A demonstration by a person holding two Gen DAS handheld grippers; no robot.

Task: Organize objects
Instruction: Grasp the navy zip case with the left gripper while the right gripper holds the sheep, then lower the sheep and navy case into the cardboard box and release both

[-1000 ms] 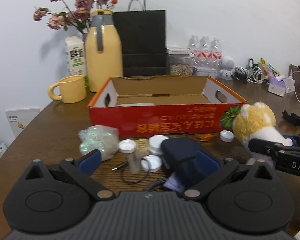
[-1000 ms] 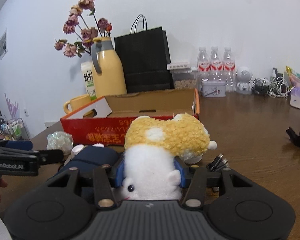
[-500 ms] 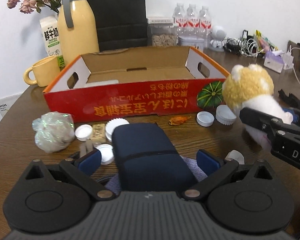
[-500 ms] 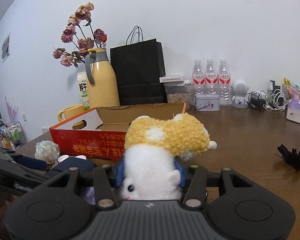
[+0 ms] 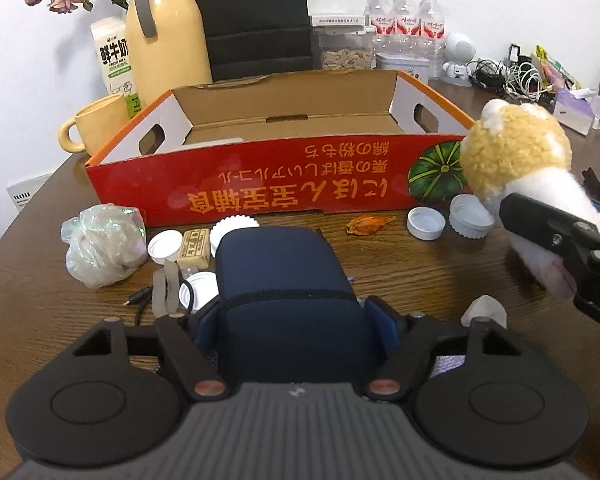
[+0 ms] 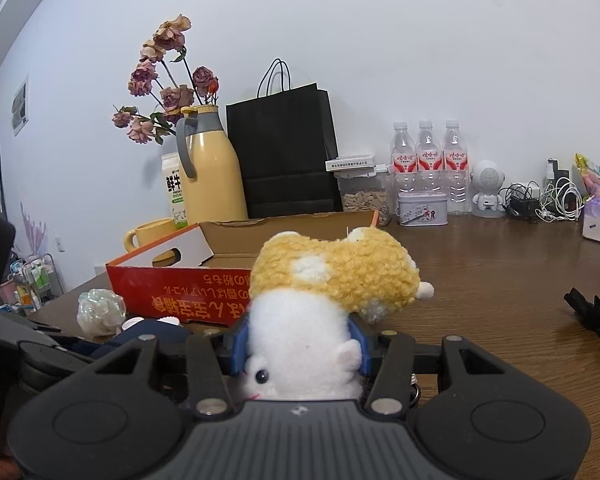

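While the wooden table is spreading out under everything, you are facing a long red cardboard box that is lying open-topped across the middle of it, with nothing visible inside in either view. Behind the box a black paper bag is standing against the wall beside a yellow flask.

Your left gripper is straddling a dark blue pouch that is sitting on the table just in front of the box; its jaws have just been closing in on the pouch, and the blue pads are now lying against its sides.

Your right gripper is squeezing the white belly of a yellow-and-white plush toy, holding it clear of the table at the box's right end.

Near the pouch a crumpled plastic bag is resting, and several white caps are lying scattered along the box's front wall.
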